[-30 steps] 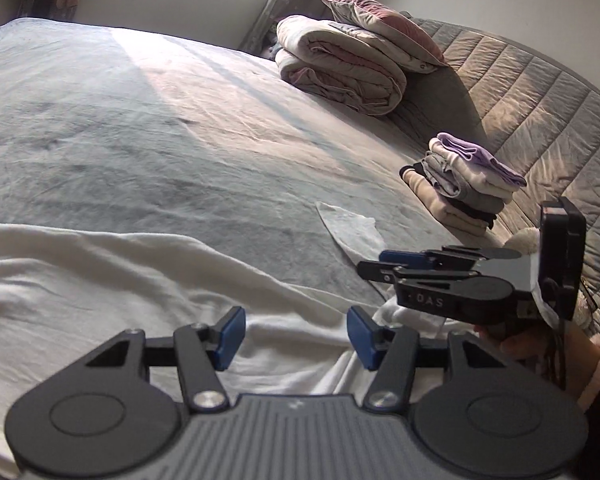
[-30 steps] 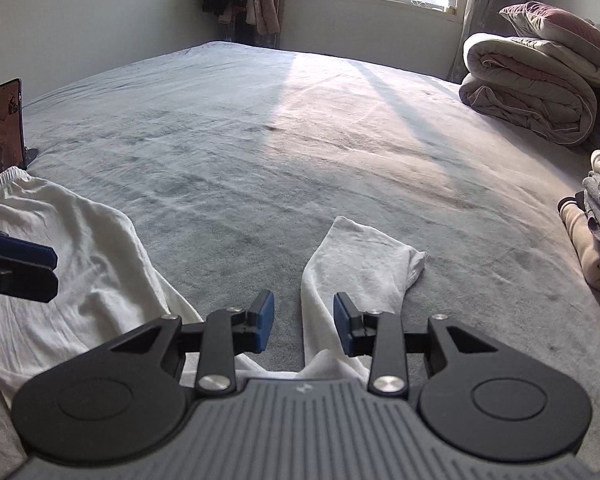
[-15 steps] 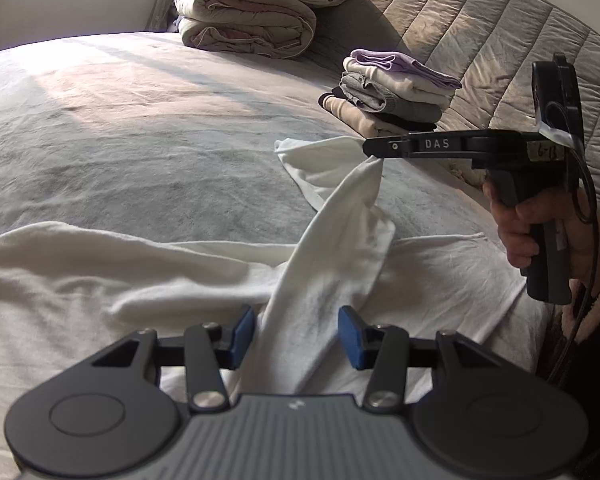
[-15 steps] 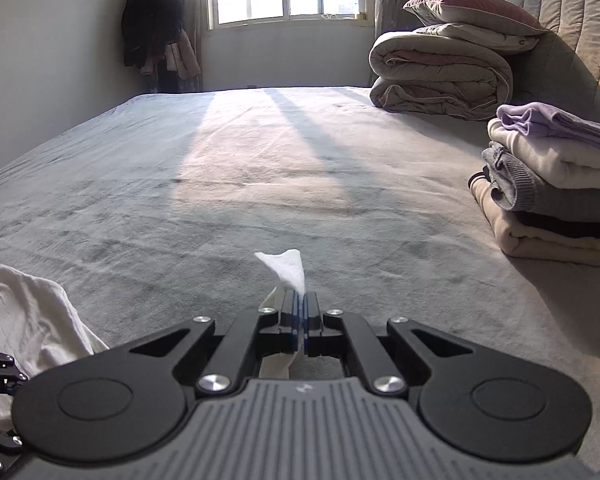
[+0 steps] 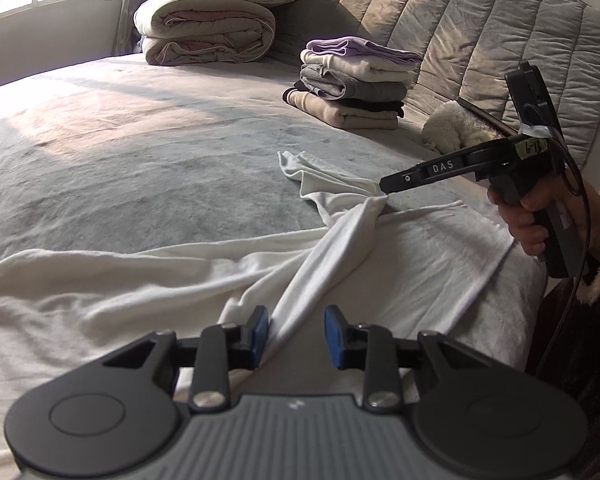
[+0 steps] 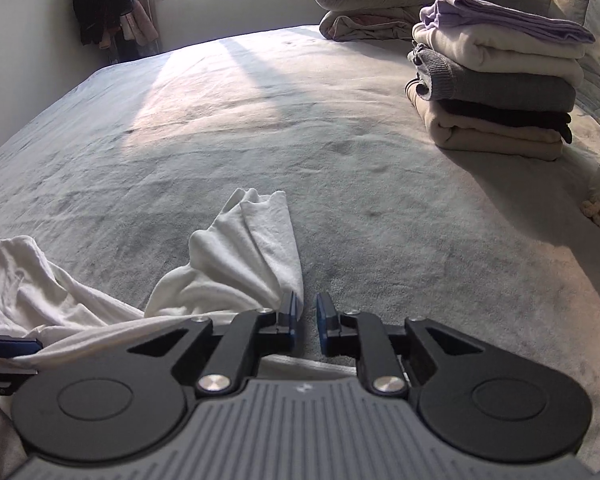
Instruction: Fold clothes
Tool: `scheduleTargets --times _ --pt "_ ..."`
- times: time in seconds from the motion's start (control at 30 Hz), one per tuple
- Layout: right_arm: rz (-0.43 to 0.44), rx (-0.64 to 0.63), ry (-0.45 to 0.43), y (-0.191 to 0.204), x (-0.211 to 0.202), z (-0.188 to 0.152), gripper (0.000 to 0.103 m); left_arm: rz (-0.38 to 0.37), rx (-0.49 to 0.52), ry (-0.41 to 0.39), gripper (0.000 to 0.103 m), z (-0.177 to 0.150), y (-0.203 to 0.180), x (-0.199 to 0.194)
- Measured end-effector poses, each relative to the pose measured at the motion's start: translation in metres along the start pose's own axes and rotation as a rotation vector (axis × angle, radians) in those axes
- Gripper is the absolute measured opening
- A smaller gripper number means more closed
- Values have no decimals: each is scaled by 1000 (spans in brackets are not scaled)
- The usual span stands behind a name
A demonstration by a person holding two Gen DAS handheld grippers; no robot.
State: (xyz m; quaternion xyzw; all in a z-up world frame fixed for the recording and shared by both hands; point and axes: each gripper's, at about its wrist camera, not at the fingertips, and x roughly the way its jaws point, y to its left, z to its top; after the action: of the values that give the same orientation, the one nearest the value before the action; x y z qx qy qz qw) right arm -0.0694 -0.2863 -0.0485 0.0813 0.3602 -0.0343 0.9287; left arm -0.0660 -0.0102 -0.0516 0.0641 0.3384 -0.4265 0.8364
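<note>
Folding had barely begun: white garment (image 5: 152, 292) sprawled unfolded at six o'clock on the bed (image 5: 140, 152), its sleeve (image 6: 256, 256) slipping from the right gripper (image 6: 307, 322) as its jaws reopened, the left gripper (image 5: 296, 334) closing, jaws spread, around the bunched cloth, stack of folded clothes (image 5: 356, 80) finished at one o'clock.

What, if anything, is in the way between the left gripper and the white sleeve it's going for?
Nothing visible. The white sleeve already runs between the left gripper's blue pads. Its jaws have just been closing, with a gap showing beside the cloth.
</note>
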Motion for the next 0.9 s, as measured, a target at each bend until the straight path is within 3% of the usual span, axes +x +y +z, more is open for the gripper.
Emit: scheduleTargets --times 0.03,0.07,0.13,0.2,0.3,0.4,0.5,0.53,0.7,0.9 --pt "5 1 -10 2 0 3 23 -7 2 -5 31 0 -1 0" --pt "11 -2 -17 4 1 6 37 -16 6 -9 31 0 -2 0" --pt "22 -15 -27 10 4 12 46 -29 19 -10 31 0 -5 0" --pt "10 -51 -15 18 15 16 46 -39 37 -1 29 -1 -8 1" --pt "-50 -77 27 23 36 15 46 -41 62 20 11 -4 -11 3" --pt "-94 -68 10 20 49 17 39 -52 71 38 2 -6 -11 2" --pt "-108 -52 -29 17 52 19 16 -80 91 54 0 -8 -12 -3" --pt "-102 -37 -41 15 51 19 4 -86 101 60 1 -8 -12 -5" --pt "-81 87 -124 -3 24 16 4 -117 25 26 4 -1 1 -21" --pt "-49 298 -93 -51 -5 -1 4 -85 -82 -2 7 27 6 -14"
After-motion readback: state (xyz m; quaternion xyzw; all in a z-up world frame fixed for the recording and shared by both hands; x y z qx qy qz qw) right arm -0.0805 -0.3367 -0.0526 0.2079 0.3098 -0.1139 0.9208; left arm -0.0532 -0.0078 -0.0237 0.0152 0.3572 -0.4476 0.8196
